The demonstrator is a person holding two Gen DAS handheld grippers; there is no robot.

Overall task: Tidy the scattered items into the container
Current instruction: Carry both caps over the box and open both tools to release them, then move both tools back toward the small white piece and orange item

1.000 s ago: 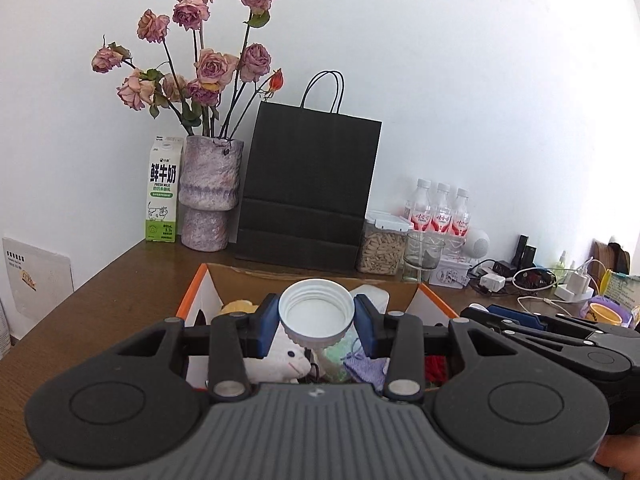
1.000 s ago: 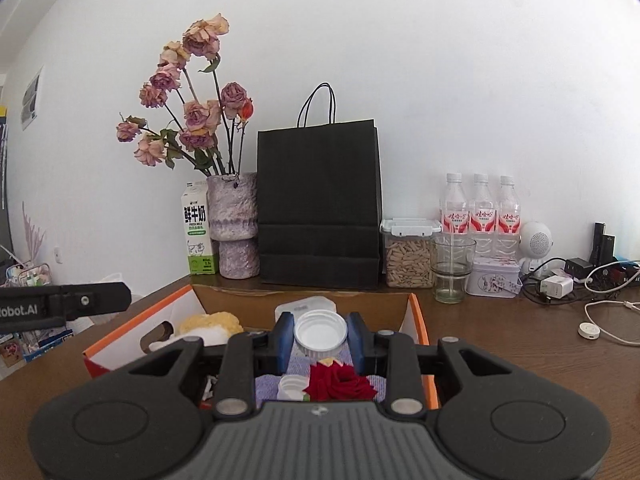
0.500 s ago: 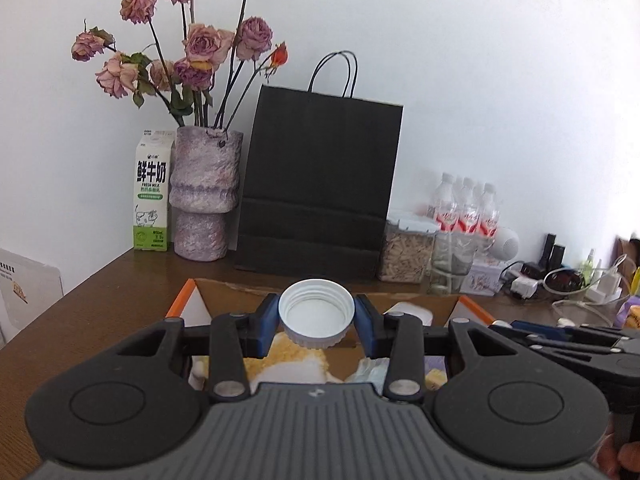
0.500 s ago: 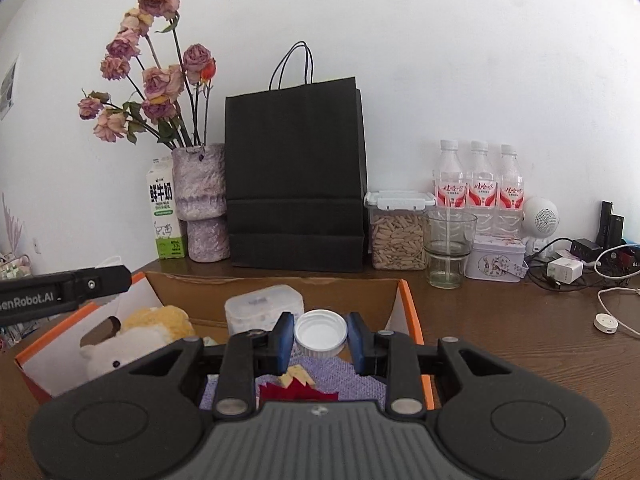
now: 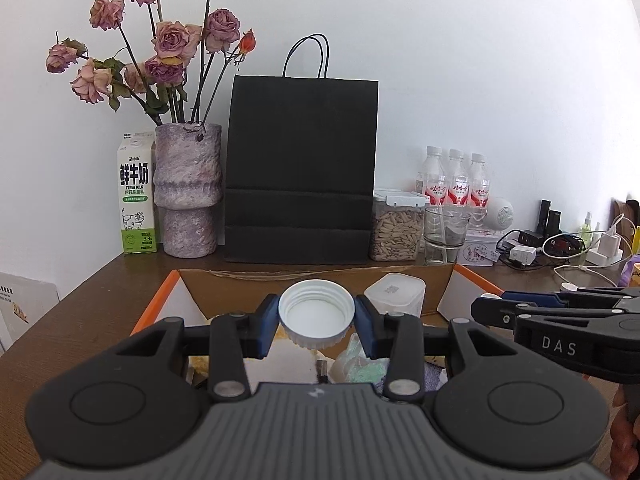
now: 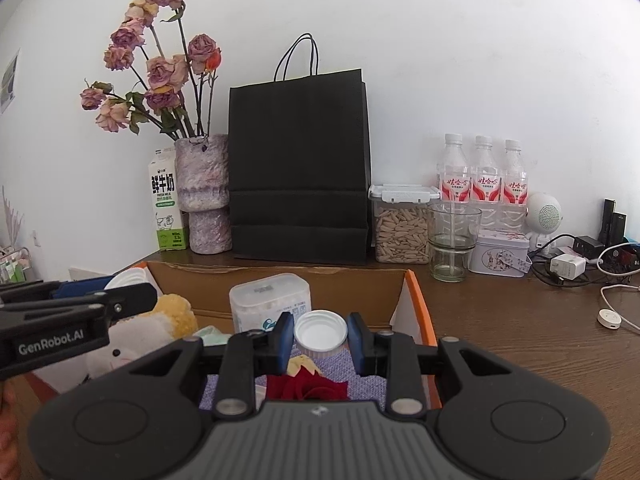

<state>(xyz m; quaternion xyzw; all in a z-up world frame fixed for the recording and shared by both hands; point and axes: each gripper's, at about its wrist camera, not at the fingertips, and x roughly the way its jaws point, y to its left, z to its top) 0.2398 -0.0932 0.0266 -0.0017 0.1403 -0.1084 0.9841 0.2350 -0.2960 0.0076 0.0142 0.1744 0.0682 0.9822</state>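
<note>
Our left gripper (image 5: 316,316) is clamped on a wide white cap (image 5: 316,314), open side toward the camera, its blue pads pressing either side. Our right gripper (image 6: 320,336) is clamped on a smaller white cap (image 6: 321,332). Both caps hang over the orange-edged box (image 5: 154,308) on the brown table (image 5: 80,320).

The left view shows little of the box's contents: a clear tub (image 5: 394,294) by the far wall and scraps of pale stuff under the fingers. It also shows the right gripper side-on at the right edge, lettered DAS, and a tangle of chargers (image 5: 568,244) beyond it.

The right view looks deeper into the box: the tub (image 6: 270,300) again, a yellow-and-white plush toy (image 6: 152,328), a purple cloth (image 6: 360,380) and a red fabric flower (image 6: 308,388) just beneath the small cap. The left gripper reaches in from the left edge over the plush.

Both views share the back row: a milk carton (image 5: 136,196), a vase of dried roses (image 5: 188,188), a black bag (image 5: 300,168), a seed jar (image 5: 396,228), a glass (image 5: 444,232) and three bottles (image 5: 456,180).
</note>
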